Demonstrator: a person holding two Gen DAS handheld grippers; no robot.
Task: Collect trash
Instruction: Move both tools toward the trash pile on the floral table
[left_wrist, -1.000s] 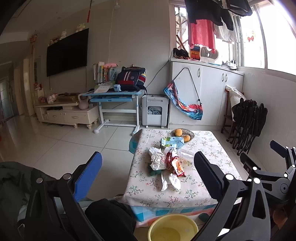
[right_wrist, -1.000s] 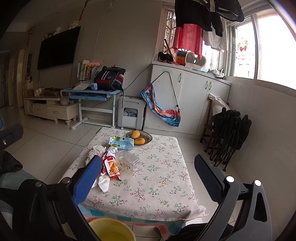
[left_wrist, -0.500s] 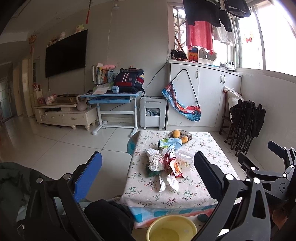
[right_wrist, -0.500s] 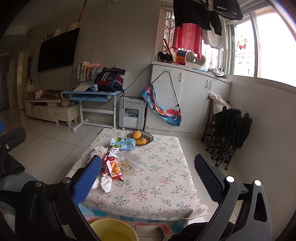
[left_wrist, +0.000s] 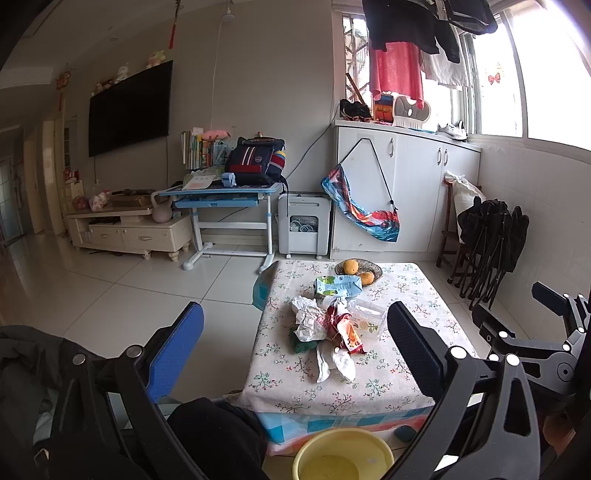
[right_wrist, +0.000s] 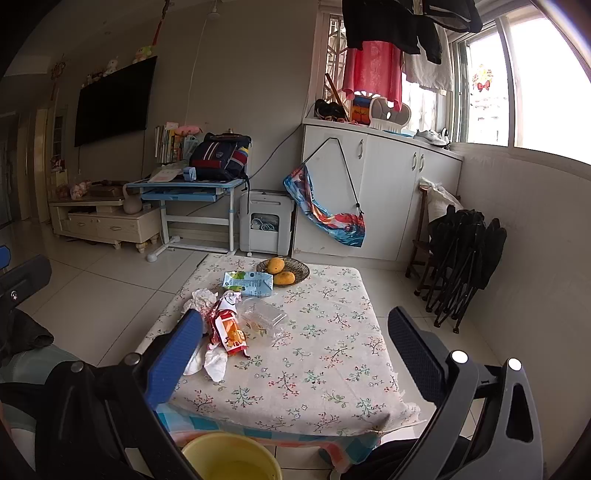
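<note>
A pile of trash lies on the low floral table (left_wrist: 369, 384) (right_wrist: 325, 369): crumpled white paper (left_wrist: 308, 317) (right_wrist: 201, 297), a red and orange snack wrapper (left_wrist: 349, 332) (right_wrist: 229, 330), white tissues (left_wrist: 334, 363) (right_wrist: 216, 363), a clear plastic box (left_wrist: 365, 314) (right_wrist: 264, 317) and a green-white carton (left_wrist: 338, 286) (right_wrist: 248, 283). A yellow bucket (left_wrist: 343, 456) (right_wrist: 231, 458) stands on the floor at the table's near edge. My left gripper (left_wrist: 295, 347) and right gripper (right_wrist: 295, 347) both hang open and empty, short of the table.
A basket of oranges (left_wrist: 358, 269) (right_wrist: 283, 271) sits at the table's far end. Folded black chairs (left_wrist: 487, 243) lean against the right wall. Behind are white cabinets (right_wrist: 373, 199), a blue desk (left_wrist: 221, 195) and a TV stand (left_wrist: 129, 229). Dark clothing (left_wrist: 218, 439) lies below the left gripper.
Both views have pulled back slightly, so the table sits a little farther off. The trash has not moved and both grippers stay open.
</note>
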